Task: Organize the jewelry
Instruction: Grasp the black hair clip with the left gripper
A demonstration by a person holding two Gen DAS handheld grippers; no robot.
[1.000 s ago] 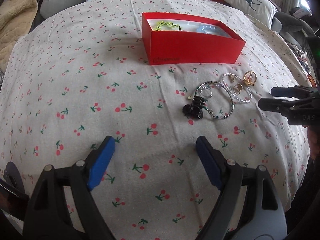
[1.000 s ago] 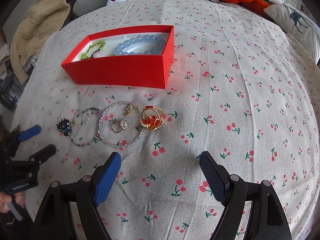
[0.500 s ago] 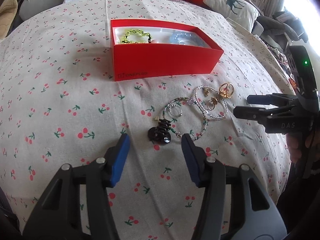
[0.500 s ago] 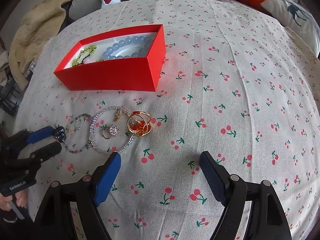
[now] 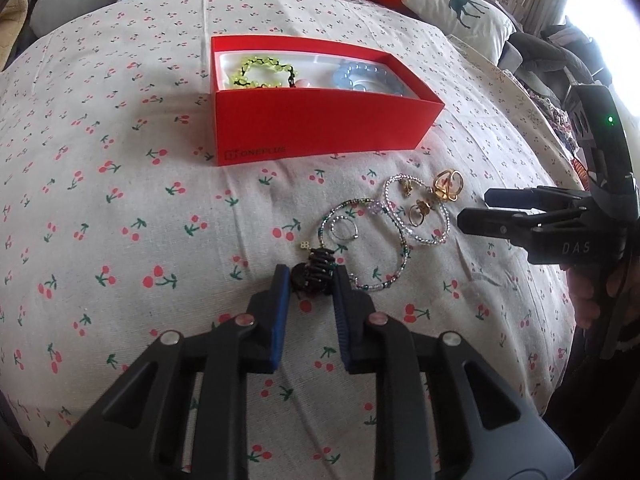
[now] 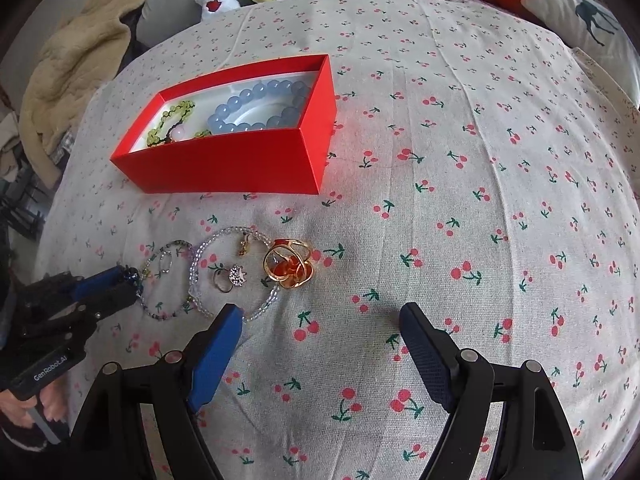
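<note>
Closing on a small black hair claw (image 5: 314, 276), the left gripper (image 5: 308, 280) has just been narrowing its jaws, and its 2 blue pads now sit against either side of the clip on the cherry-print cloth (image 5: 120, 200). Whether the grip is firm yet cannot be told; the claw rests on the cloth, touching a multicoloured bead bracelet (image 5: 370, 240). The right gripper (image 6: 320, 320) hangs with jaws wide and nothing between them, just beside the loose pieces.

Those pieces lie in a cluster toward the cloth's near edge, in front of the red box (image 5: 320, 128): the multicoloured bracelet with a thin silver ring (image 5: 345, 229) inside its loop, a clear bead bracelet (image 6: 236, 276) ringing 2 small rings, and a gold ring (image 6: 289, 265) with an orange stone touching that bracelet's outer side. The box stands farther back, open, already holding a green bead bracelet (image 5: 262, 72) and a blue bead bracelet (image 6: 260, 106).

The step in hand appears to be the pickup of the claw, with several pieces left to sort. The next move likely calls for a clean lift, since the claw's teeth may snag the bracelet beside it, then a carry over the box's near wall and a release inside.
</note>
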